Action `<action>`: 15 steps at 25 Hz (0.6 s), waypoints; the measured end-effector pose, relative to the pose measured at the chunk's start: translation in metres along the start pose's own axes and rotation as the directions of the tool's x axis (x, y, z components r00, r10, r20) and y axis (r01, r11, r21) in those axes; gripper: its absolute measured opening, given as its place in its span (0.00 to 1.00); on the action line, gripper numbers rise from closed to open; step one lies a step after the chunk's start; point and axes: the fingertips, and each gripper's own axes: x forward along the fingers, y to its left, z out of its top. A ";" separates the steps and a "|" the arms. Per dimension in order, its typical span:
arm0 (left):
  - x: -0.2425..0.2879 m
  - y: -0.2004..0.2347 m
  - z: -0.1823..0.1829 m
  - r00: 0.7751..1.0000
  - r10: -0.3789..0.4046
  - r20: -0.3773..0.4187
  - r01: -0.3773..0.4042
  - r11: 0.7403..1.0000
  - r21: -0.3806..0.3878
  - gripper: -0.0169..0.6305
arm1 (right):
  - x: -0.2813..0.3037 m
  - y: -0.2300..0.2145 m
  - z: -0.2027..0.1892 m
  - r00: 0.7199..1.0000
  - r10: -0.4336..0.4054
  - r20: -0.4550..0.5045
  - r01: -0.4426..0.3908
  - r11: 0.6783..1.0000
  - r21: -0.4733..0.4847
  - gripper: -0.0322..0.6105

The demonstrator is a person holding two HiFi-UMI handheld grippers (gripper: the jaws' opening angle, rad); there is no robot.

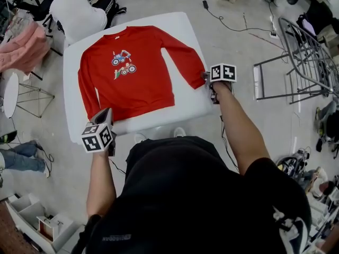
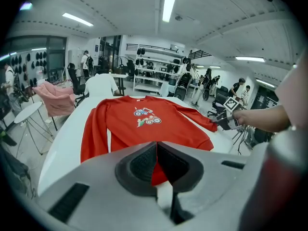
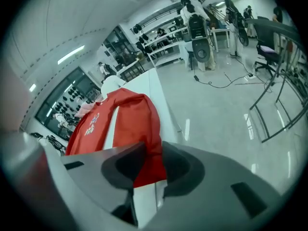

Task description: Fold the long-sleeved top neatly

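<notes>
Left gripper [image 1: 107,112]: jaws together at hem of red long-sleeved top [image 1: 135,81]. Right gripper [image 1: 206,77]: jaws apart, sleeve cuff [image 3: 150,167] between them, seemingly not pinched. Top lies flat, face up, on white table [image 1: 183,23]. No fold made yet; all folding remains.

pink cloth [image 1: 21,49] (near round side table [image 1: 10,95])

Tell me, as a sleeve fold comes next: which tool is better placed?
Probably right: the right tool, jaws open, straddles a sleeve cuff of the red top; the left tool is shut at the hem.
</notes>
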 end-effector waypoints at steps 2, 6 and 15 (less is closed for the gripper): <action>-0.002 0.002 -0.002 1.000 0.009 0.002 -0.009 1.000 -0.013 0.04 | 0.002 0.000 0.003 1.000 -0.009 -0.025 0.008 0.999 -0.040 0.21; -0.003 0.003 -0.004 1.000 0.014 0.005 -0.014 0.999 -0.035 0.04 | -0.008 -0.002 0.024 0.998 -0.066 0.004 0.066 0.984 -0.165 0.14; 0.008 -0.001 0.006 1.000 -0.014 0.006 0.014 1.000 -0.014 0.04 | -0.061 0.111 0.051 0.954 -0.137 0.268 0.301 0.459 -0.836 0.14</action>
